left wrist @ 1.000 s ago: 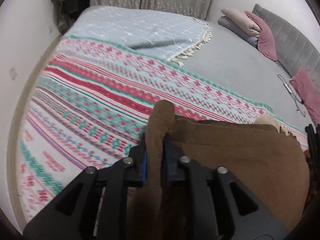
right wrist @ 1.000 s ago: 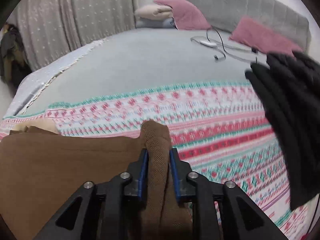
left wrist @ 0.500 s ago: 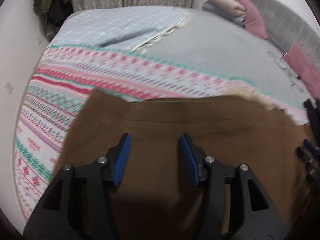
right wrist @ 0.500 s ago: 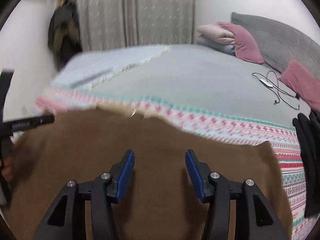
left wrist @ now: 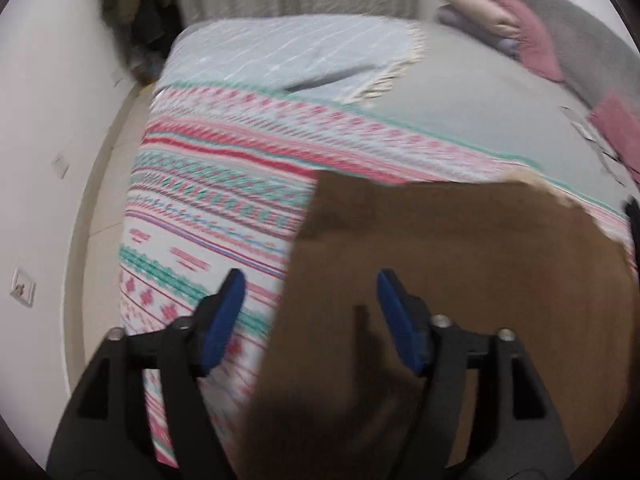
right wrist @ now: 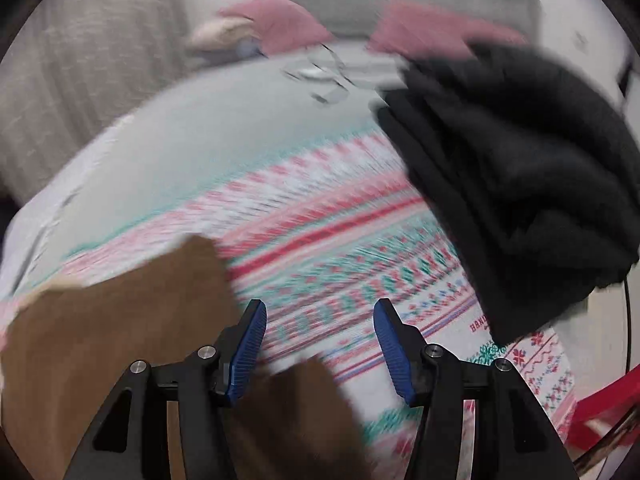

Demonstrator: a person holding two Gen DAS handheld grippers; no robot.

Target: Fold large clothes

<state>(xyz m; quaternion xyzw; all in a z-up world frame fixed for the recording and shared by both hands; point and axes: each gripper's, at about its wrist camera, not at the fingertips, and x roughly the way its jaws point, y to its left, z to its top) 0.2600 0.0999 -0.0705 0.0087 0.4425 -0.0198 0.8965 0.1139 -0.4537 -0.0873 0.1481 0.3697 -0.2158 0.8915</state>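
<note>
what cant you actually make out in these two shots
- Brown garment: its near edge is hidden behind the left tool and cut off by the frame in the left wrist view.
- Black clothes: motion blur in the right wrist view hides how many pieces there are.
- Small item on the grey sheet: too blurred to identify.
</note>
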